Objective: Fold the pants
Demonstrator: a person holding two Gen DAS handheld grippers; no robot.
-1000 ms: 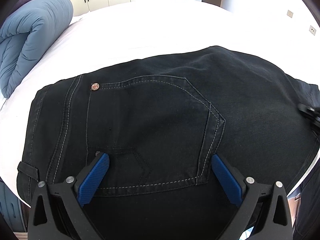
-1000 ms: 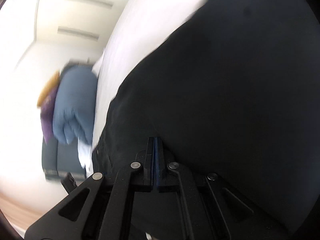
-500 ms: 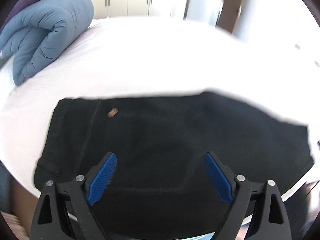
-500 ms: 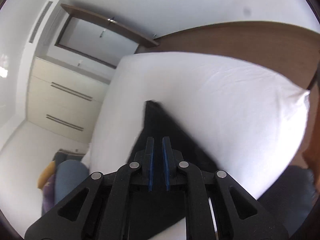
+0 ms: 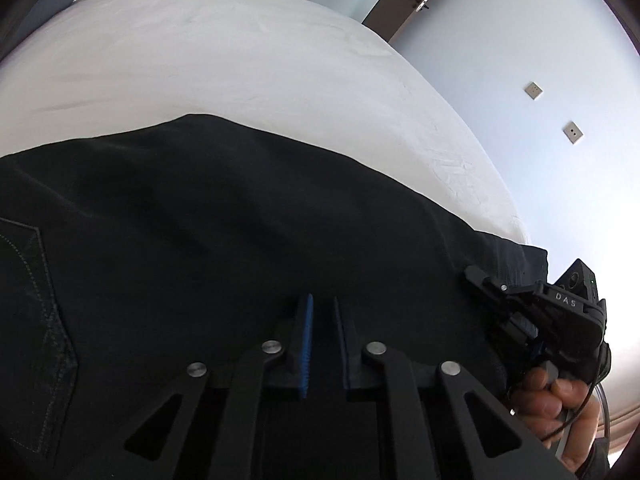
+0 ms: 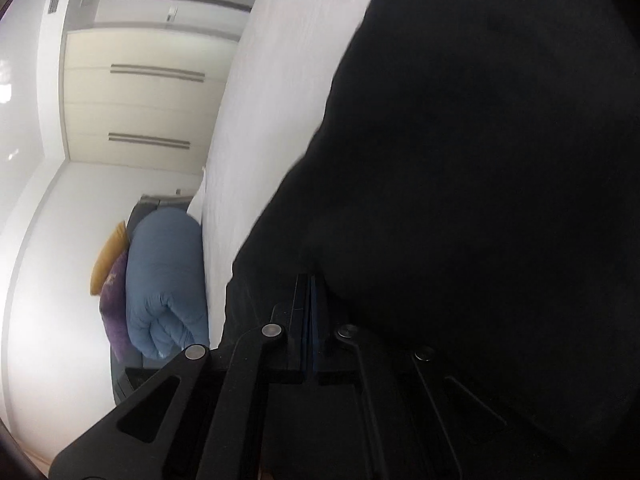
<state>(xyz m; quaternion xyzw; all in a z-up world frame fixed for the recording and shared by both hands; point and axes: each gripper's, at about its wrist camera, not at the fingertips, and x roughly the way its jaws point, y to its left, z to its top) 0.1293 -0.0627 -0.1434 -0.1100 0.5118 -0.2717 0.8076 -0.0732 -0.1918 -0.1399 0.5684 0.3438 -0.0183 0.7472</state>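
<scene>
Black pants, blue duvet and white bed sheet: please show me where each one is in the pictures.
black pants [image 5: 240,220], left wrist view, on the flat cloth above the jaws.
blue duvet [image 6: 164,272], right wrist view, on its rolled middle.
white bed sheet [image 5: 224,60], left wrist view, on a bare part.

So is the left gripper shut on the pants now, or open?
Nearly shut: the left gripper's blue pads stand close together with a narrow gap, low over the black pants. Whether fabric is pinched between them, cannot tell.

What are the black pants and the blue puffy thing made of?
The pants look like black denim: matte, heavy cloth with pale stitched pocket seams. The blue duvet looks like soft, smooth quilted fabric with filling, judging by its puffy rolled shape; the exact fibre isn't visible.
</scene>
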